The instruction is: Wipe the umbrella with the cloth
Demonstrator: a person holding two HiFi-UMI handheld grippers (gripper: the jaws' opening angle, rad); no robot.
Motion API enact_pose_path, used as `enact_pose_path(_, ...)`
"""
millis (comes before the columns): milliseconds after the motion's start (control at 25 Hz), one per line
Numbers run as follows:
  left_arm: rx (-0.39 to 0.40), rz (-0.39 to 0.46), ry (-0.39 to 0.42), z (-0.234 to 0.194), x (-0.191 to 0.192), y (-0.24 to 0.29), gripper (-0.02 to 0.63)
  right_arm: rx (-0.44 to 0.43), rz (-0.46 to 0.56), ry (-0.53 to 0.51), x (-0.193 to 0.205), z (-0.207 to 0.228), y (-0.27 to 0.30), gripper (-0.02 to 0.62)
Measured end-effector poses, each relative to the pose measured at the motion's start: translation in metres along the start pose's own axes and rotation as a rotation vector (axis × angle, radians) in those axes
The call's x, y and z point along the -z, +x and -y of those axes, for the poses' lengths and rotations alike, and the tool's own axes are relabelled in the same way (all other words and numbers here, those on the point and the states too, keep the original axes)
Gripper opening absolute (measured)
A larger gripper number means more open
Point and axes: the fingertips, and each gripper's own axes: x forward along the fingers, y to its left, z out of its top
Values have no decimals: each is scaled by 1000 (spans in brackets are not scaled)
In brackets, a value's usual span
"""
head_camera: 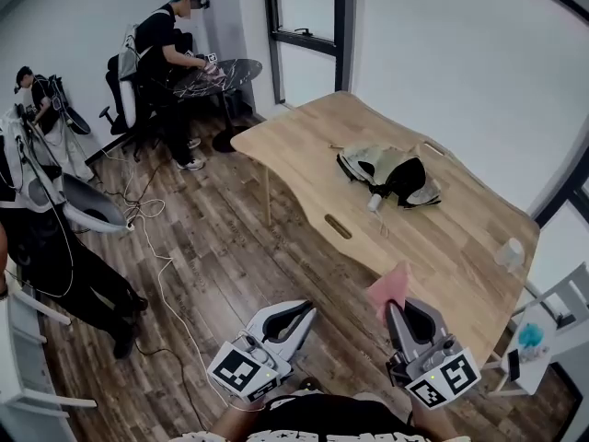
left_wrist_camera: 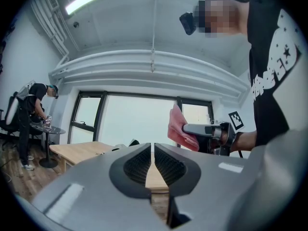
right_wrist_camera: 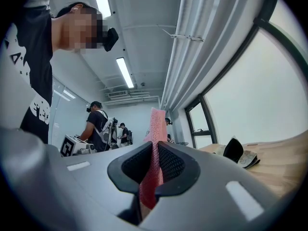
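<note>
A folded umbrella (head_camera: 386, 175), cream and black with a white handle, lies on the wooden table (head_camera: 304, 141); it shows again at the far right of the right gripper view as a dark umbrella (right_wrist_camera: 238, 153). My right gripper (head_camera: 394, 306) is shut on a pink cloth (head_camera: 390, 286) that sticks up between its jaws, short of the table's near edge. That same pink cloth (right_wrist_camera: 154, 129) rises from the right gripper (right_wrist_camera: 155, 150). My left gripper (head_camera: 305, 308) is shut and empty, beside the right one over the floor. The left gripper (left_wrist_camera: 152, 150) points at the table (left_wrist_camera: 79, 149), with the cloth (left_wrist_camera: 179, 129) off to the right.
A pale cup-like object (head_camera: 509, 251) sits near the table's right edge. Cables (head_camera: 156, 256) trail across the wood floor. One person works at a dark round table (head_camera: 221, 74) at the back left, others stand along the left wall. A white shelf (head_camera: 543, 334) stands at the right.
</note>
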Motion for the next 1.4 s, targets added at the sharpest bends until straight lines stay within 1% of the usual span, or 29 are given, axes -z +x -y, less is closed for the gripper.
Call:
enact_pose_path(160, 35, 2, -18, -17, 1, 14, -2, 48, -25, -6, 6, 8, 11, 41)
enact_pose_path(280, 72, -1, -30, -22, 1, 31, -2, 95, -33, -10, 6, 27, 14, 41)
enact_pose_path(400, 93, -2, -29, -30, 0, 47, -2, 127, -22, -20, 2, 48, 22, 41)
enact_pose_path(520, 92, -10, -15, -45, 2, 61, -2, 137, -2, -18, 2, 67, 36, 41)
enact_pose_path(760, 82, -14, 9, -81, -4, 101, -2, 128, 20, -10, 1, 109, 81, 41)
enact_pose_path(880, 81, -22, 2, -102, -7, 131, -2, 127, 28, 8, -1, 136, 103, 41)
enact_pose_path(1080, 126, -36, 6, -120, -10, 184, 12, 155, 34, 12, -6, 179, 125, 41)
enact_pose_path(1120, 136, -38, 8, -123, -9, 195, 23, 168, 38, 14, -6, 189, 127, 41)
enact_pose_path(1240, 172, -48, 4, -129, -5, 231, 26, 217, 44, 19, -9, 218, 129, 41)
enact_pose_path(1400, 245, -85, 3, -128, 2, 278, 37, 287, 45, 21, -11, 256, 125, 41)
